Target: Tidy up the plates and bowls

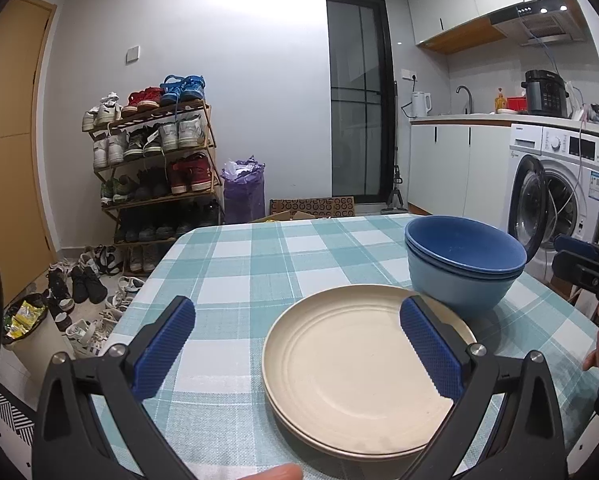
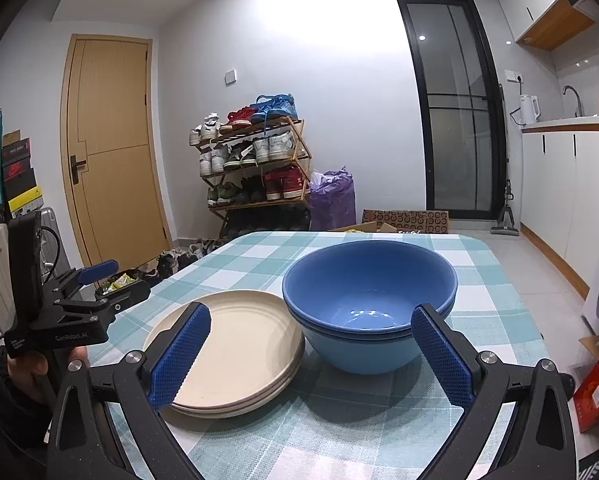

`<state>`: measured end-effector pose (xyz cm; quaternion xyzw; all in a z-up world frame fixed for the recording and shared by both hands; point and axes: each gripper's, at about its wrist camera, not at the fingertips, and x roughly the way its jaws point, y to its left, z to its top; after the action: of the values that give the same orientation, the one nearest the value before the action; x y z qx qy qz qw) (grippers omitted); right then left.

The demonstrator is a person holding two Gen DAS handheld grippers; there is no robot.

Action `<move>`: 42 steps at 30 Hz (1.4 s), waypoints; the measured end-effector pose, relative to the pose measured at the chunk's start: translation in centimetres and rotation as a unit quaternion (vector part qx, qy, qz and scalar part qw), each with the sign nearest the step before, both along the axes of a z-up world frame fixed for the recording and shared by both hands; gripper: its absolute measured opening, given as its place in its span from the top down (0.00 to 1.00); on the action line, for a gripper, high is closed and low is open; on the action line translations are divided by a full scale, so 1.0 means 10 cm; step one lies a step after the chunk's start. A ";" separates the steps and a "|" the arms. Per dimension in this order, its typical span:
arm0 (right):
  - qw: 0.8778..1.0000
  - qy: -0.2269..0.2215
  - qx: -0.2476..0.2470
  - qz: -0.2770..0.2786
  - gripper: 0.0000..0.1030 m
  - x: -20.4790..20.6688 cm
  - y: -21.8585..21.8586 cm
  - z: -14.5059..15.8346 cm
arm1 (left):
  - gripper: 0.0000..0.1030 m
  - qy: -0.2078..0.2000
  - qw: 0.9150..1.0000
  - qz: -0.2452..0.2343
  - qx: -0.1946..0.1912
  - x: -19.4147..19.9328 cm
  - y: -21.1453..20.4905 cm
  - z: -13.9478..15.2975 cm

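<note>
Right wrist view: both tongs, left [image 1: 297, 344] and right [image 2: 309, 354], hang released over the worktop [image 2: 495, 312], cream plates [image 2: 235, 356] beside nested blue bowls [image 2: 369, 300].

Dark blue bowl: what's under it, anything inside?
The dark blue bowl sits nested in a lighter blue bowl on the checked tablecloth. Its inside looks empty. The lower bowl's interior is covered, so anything between them can't be seen.

Checked table [image 2: 491, 316]; plates [image 2: 235, 356], bowls [image 2: 363, 320]
</note>
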<state>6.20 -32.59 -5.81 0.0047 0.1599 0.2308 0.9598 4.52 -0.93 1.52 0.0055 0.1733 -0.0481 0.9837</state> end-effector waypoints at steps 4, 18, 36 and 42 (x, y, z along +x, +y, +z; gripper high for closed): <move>1.000 0.003 -0.004 -0.001 0.01 0.01 0.01 -0.04 | 0.00 -0.001 1.000 0.000 0.001 0.01 0.01 -0.02; 1.000 -0.002 -0.004 -0.005 0.01 0.04 0.03 -0.08 | 0.00 -0.004 1.000 -0.014 -0.002 0.00 -0.02 -0.07; 1.000 -0.001 0.000 -0.010 0.01 0.07 -0.01 -0.11 | 0.00 -0.005 1.000 -0.020 -0.007 0.03 -0.03 -0.10; 1.000 -0.001 -0.001 -0.009 0.01 0.07 -0.01 -0.12 | 0.00 -0.007 1.000 -0.020 -0.008 0.03 -0.03 -0.11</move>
<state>6.88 -32.65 -6.98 0.0052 0.1589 0.2220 0.9620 4.78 -1.19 0.45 0.0018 0.1661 -0.0691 0.9837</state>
